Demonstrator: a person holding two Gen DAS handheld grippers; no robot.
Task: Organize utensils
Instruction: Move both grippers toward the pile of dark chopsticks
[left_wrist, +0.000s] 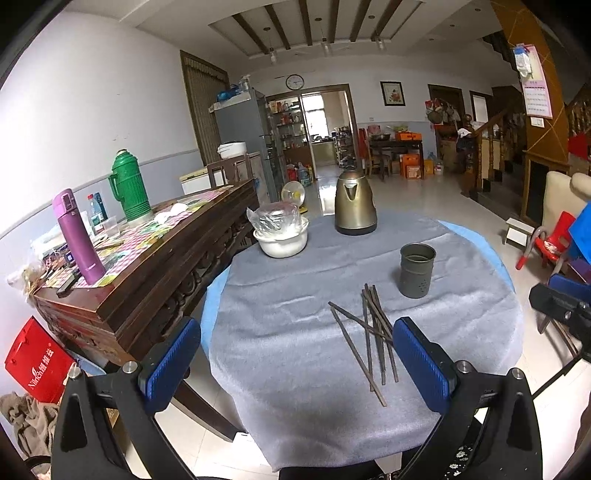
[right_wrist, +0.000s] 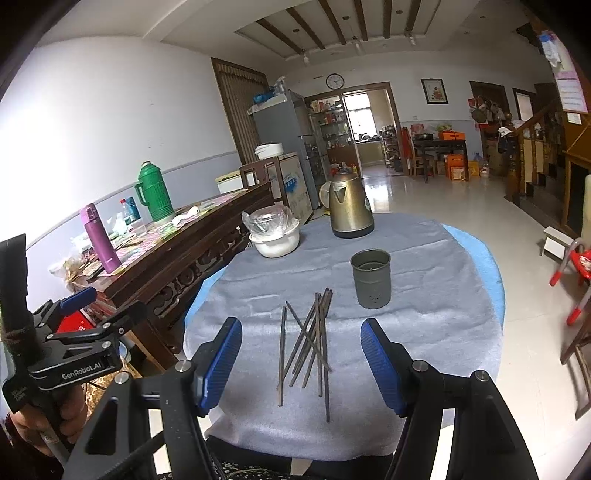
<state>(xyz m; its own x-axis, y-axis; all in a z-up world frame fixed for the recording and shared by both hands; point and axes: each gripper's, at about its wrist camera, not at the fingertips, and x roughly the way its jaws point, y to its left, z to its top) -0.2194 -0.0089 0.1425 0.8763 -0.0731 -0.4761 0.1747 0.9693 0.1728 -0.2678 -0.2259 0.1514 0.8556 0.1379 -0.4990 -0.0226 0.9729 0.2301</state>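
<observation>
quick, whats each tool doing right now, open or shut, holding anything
Left tool: open, holding nothing, above the table edge near the chopsticks.
Right tool: open, holding nothing, lined up over the chopsticks.

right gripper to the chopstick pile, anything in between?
Nothing: bare grey cloth lies between the open right gripper and the dark, crisscrossed chopsticks, per right wrist view.

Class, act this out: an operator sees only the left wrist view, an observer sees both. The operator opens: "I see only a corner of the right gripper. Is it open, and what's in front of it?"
Observer: It's open. The right gripper points at the loose chopsticks.
Operator: How does my left tool look from outside?
Observer: The left gripper is left of the table, with a hand on its handle.
Operator: Any marking?
Observer: Its side reads GenRobot.AI.
</observation>
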